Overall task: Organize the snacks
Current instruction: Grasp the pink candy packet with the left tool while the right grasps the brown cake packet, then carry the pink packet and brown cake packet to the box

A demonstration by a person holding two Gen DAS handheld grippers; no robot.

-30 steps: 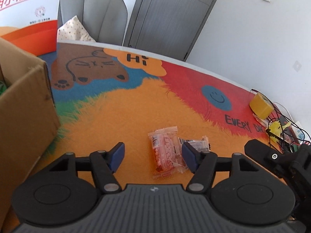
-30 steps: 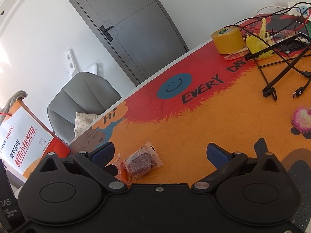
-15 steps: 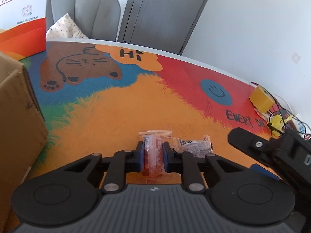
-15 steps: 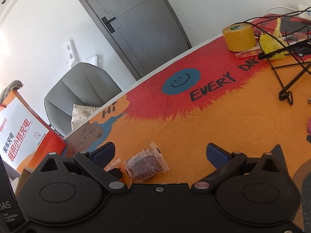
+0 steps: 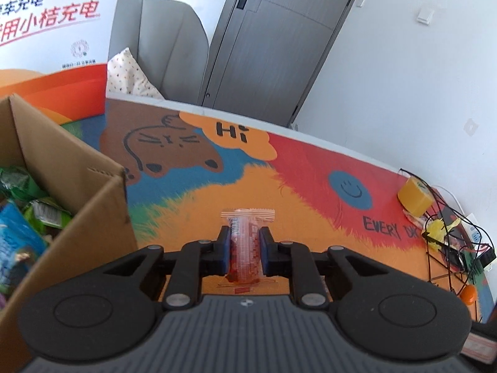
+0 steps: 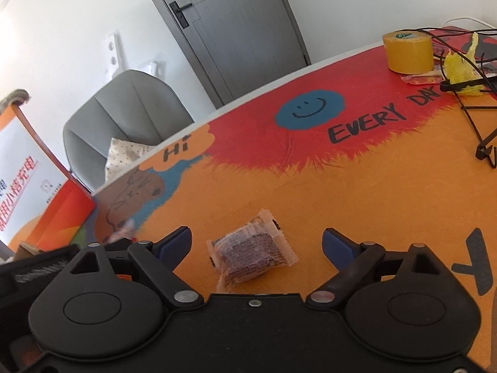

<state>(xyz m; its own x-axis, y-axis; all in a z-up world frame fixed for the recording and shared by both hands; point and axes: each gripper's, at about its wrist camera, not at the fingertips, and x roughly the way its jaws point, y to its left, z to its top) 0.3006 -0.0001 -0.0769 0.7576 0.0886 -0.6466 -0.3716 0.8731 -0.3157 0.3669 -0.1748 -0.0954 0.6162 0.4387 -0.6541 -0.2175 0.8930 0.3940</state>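
- Desk point(image 6: 357, 186): covered by a colourful cartoon mat.
- Left gripper point(image 5: 243, 248): clamped on orange snack packet point(image 5: 245, 255).
- Right gripper point(image 6: 256, 245): jaws apart, closing, around brown snack packet point(image 6: 251, 250), not touching.
- Far wall: grey door point(image 5: 273, 40).

Left gripper point(image 5: 243, 242) closed on clear orange-red snack packet point(image 5: 245, 248), lifted; right gripper point(image 6: 256, 242) jaws narrowing around brown snack packet point(image 6: 253, 250).

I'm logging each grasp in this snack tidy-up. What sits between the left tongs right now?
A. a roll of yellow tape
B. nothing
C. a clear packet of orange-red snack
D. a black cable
C: the left tongs are shut on the clear packet of orange-red snack.
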